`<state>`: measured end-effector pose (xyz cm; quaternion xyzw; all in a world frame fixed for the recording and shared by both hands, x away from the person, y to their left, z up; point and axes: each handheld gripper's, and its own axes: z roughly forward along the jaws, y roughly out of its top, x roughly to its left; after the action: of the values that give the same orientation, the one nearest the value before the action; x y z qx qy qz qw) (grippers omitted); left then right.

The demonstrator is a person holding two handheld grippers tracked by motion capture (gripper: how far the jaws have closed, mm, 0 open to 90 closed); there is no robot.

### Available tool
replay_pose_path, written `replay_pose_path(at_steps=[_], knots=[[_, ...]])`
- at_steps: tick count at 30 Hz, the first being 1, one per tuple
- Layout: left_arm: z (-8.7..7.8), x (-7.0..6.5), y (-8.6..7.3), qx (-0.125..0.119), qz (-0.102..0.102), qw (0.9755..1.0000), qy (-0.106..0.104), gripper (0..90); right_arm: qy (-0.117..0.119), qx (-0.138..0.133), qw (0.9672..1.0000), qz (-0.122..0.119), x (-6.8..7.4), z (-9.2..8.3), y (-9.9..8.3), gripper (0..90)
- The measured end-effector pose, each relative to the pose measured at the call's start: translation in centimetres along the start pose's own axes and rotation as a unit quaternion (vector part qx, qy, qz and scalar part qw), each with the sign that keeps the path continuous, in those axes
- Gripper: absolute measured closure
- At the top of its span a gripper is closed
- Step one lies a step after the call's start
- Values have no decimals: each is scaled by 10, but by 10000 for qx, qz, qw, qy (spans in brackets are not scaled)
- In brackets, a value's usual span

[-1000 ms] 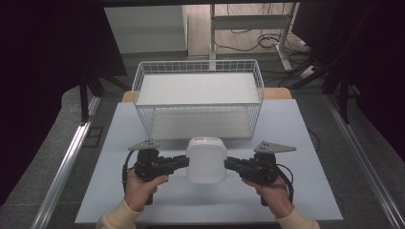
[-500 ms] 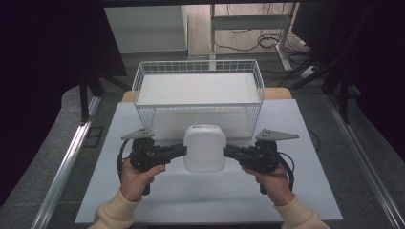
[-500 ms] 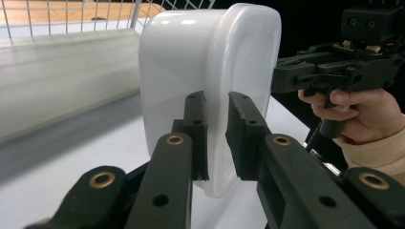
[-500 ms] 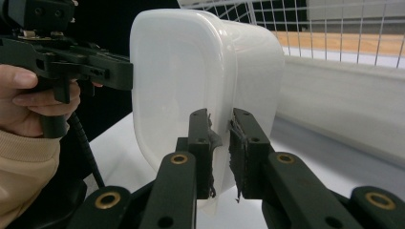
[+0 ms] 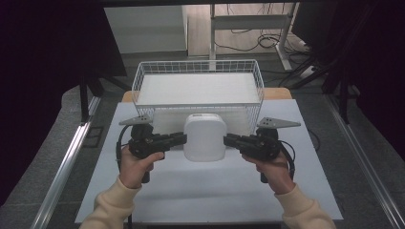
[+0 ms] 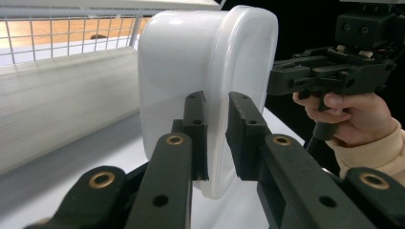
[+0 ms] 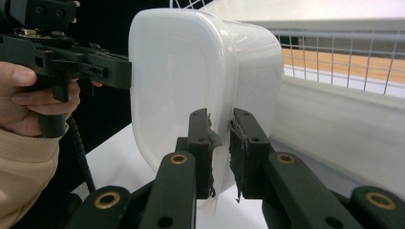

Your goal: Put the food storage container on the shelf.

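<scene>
- High view: white tub (image 5: 205, 137) held off the table (image 5: 210, 195), lid side up, between left gripper (image 5: 179, 139) and right gripper (image 5: 230, 140).
- Left gripper pinched on tub's left rim; right gripper pinched on right rim; both pointing inward, toward each other, tub straight ahead of each set of jaws.
- Wire basket (image 5: 198, 71) just beyond the tub, on the side away from the hands; its near wall close behind the tub's far edge.
- Both hands about equally far from basket; neither nearer.
- Tub nearly square with rounded corners; no marked long axis to be told from above.
- Left gripper view: jaws closed on thin rim flange of tub (image 6: 205, 90), one pad (image 6: 197, 129) on each face of the flange, no gap left to either side.
- Tub body rising ahead of the jaws; basket (image 6: 71, 33) off to the left of this gripper; right gripper (image 6: 282, 78) on tub's far side, in a hand (image 6: 353, 119).
- Right gripper view: jaws clamped likewise on the flange of tub (image 7: 205, 81); pads (image 7: 200, 143) worn and ragged at the edges.
- Basket (image 7: 344, 52) off to the right of this gripper; left gripper (image 7: 119, 71) gripping opposite rim.
- Judgement: carry in hand, tub bound for basket. Coming move turns on tub bottom clearing basket's near rim; from the gripper views, rim wire roughly level with tub's upper part, so more lift probably needed before going forward.
</scene>
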<state>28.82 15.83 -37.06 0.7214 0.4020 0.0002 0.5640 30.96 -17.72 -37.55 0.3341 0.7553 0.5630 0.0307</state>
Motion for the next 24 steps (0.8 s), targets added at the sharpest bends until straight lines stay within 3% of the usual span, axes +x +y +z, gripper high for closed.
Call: replay_pose_path(at_steps=[16,24], knots=[[-2,-1,44,-58,177,9998,119,794,-22,-30,9999,-114,-11,0,42,789],[-10,1,75,-180,288,9994,120,800,65,-98,9997,-198,-16,4,77,788]])
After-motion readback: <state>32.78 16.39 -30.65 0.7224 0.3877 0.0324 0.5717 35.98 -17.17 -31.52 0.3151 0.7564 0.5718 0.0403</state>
